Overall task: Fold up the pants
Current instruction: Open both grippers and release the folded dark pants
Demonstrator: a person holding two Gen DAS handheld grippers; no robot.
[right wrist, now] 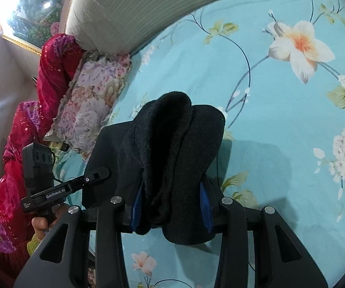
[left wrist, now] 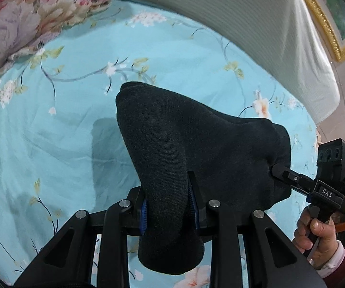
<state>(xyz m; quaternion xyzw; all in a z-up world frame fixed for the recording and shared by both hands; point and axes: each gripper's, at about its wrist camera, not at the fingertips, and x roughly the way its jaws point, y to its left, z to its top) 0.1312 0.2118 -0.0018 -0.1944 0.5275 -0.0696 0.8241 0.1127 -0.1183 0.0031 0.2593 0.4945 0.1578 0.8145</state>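
Observation:
The dark charcoal knit pants hang bunched between both grippers, lifted above the bed. My left gripper is shut on one thick fold of them, blue pads pressing both sides. In the left wrist view my right gripper grips the pants' far right edge. My right gripper is shut on a doubled fold of the pants. In the right wrist view my left gripper holds the pants' left edge.
A turquoise floral bedsheet lies under the pants. A floral pillow and a white ribbed headboard cushion lie beyond. Red and pink bedding is piled at the left. A gold-framed picture hangs on the wall.

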